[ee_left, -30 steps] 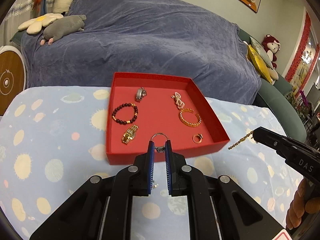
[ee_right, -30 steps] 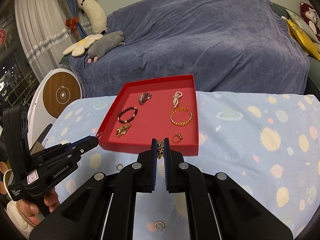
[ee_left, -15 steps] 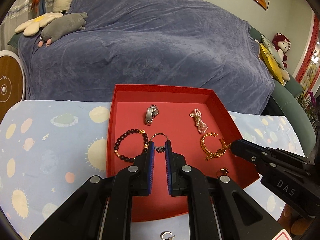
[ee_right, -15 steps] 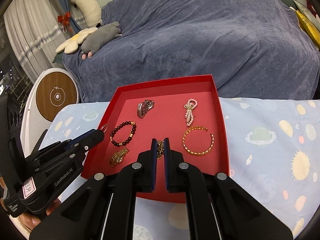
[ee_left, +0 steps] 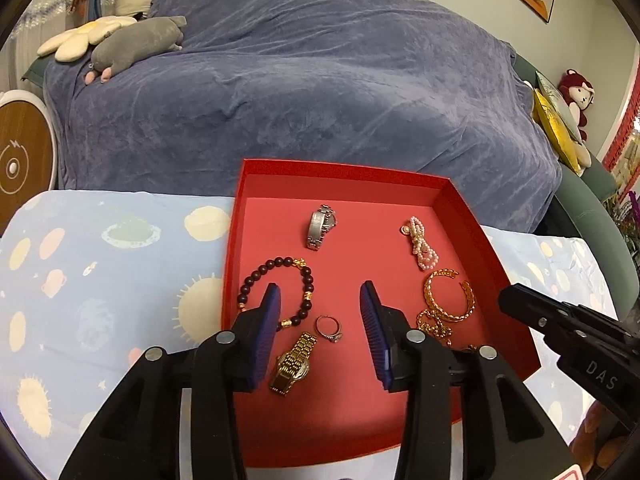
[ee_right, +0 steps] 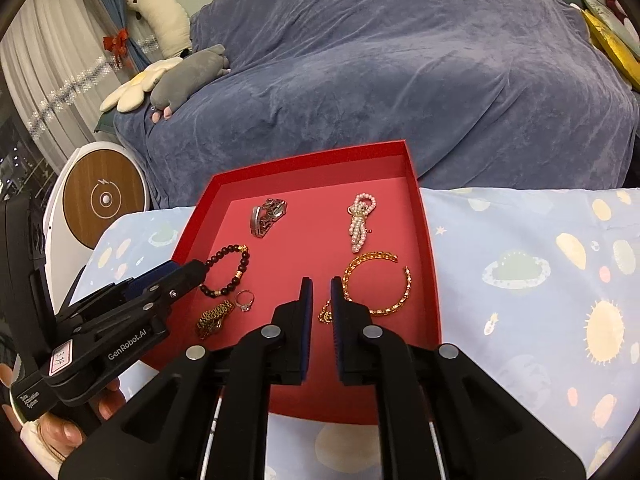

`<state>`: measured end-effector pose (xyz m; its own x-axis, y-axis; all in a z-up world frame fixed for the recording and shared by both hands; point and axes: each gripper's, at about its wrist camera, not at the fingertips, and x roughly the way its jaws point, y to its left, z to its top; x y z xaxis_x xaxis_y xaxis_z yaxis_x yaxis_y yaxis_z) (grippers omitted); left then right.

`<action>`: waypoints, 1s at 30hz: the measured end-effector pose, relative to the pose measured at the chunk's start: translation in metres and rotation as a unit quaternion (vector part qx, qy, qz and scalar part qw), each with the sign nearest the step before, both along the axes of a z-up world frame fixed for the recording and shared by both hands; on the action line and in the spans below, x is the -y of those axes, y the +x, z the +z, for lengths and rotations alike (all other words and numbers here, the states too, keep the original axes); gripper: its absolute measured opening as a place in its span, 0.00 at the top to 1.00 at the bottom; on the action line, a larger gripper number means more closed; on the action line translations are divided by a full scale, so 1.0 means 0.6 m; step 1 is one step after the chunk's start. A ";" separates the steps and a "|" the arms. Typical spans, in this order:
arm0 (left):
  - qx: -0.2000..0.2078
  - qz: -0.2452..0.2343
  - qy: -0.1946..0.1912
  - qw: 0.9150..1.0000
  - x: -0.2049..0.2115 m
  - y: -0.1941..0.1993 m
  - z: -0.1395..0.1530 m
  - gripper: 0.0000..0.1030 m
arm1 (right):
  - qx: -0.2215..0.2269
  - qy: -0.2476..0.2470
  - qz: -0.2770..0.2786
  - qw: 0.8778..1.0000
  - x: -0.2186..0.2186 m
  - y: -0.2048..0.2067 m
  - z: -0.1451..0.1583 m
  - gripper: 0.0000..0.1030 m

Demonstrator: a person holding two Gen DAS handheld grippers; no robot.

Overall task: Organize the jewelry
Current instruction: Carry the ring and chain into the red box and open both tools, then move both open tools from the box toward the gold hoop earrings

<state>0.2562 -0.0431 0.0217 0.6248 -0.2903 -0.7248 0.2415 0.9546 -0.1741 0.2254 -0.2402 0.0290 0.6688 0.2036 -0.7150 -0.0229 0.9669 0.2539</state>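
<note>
A shallow square red cardboard tray [ee_left: 472, 216] with low upright walls sits on a table spread with a pale blue cloth printed with suns and planets [ee_left: 100, 280], and the jewelry lies scattered over its flat floor. A thin silver ring with a small stone setting [ee_left: 329, 329] lies on the tray floor in the gap between the fingers of the left gripper [ee_left: 320, 304], touching neither pad; this gripper's jaws are opening and stand well apart. Just beside the ring are a gold link wristwatch [ee_left: 292, 364] and a round bracelet of dark brown beads with a few gold ones [ee_left: 280, 292]. Toward the far wall lies a folded silver metal wristwatch [ee_left: 320, 226], and across from it a pink and white pearl hair clip shaped like a bow [ee_left: 420, 242]. Below the clip is an open gold chain-link bangle [ee_left: 448, 296], and touching its near side a crumpled fine gold chain [ee_left: 434, 326].

The right gripper [ee_right: 319, 294] hangs over the near right part of the tray; its jaws are opening, only a narrow slot apart, with nothing pressed between them, and the gold chain lies on the tray just beside its right finger.

Behind the table a sofa under a slate-blue velvet cover [ee_left: 320, 80] fills the background.
</note>
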 end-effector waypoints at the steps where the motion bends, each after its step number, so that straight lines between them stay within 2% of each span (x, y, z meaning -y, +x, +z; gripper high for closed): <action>1: 0.003 0.001 0.002 1.000 -0.005 -0.010 0.006 0.61 | 0.004 -0.005 0.001 1.000 0.000 -0.012 0.008 0.85; 2: 0.006 0.006 0.008 1.000 -0.009 -0.019 0.012 0.61 | 0.008 -0.009 0.002 1.000 0.000 -0.026 0.016 0.78; 3: 0.012 0.009 0.015 1.000 -0.013 -0.031 0.019 0.61 | 0.013 -0.014 0.004 1.000 -0.001 -0.042 0.023 0.76; 6: 0.026 0.018 0.037 0.999 -0.023 -0.072 0.037 0.61 | 0.023 -0.028 0.009 0.999 -0.004 -0.088 0.041 0.76; 10: 0.021 0.026 0.049 0.998 -0.038 -0.129 0.052 0.61 | 0.029 -0.037 0.014 0.999 -0.015 -0.145 0.052 0.76; 13: 0.018 0.033 0.054 0.998 -0.050 -0.167 0.055 0.61 | 0.037 -0.048 0.015 0.998 -0.026 -0.192 0.052 0.67; 17: 0.010 0.049 0.059 0.997 -0.068 -0.213 0.049 0.59 | 0.034 -0.056 0.017 0.998 -0.034 -0.241 0.039 0.67; 22: -0.008 0.060 0.061 0.996 -0.076 -0.249 0.029 0.55 | 0.018 -0.042 0.015 0.999 -0.034 -0.286 0.016 0.67; 24: -0.010 0.065 0.066 0.996 -0.078 -0.260 0.022 0.48 | 0.012 -0.041 0.014 0.999 -0.036 -0.300 0.006 0.66; 27: -0.017 0.068 0.067 0.995 -0.086 -0.275 0.008 0.44 | 0.003 -0.042 0.017 0.999 -0.039 -0.316 -0.010 0.61; 30: -0.022 0.072 0.074 0.994 -0.094 -0.283 -0.006 0.44 | -0.012 -0.051 0.021 0.998 -0.039 -0.328 -0.033 0.60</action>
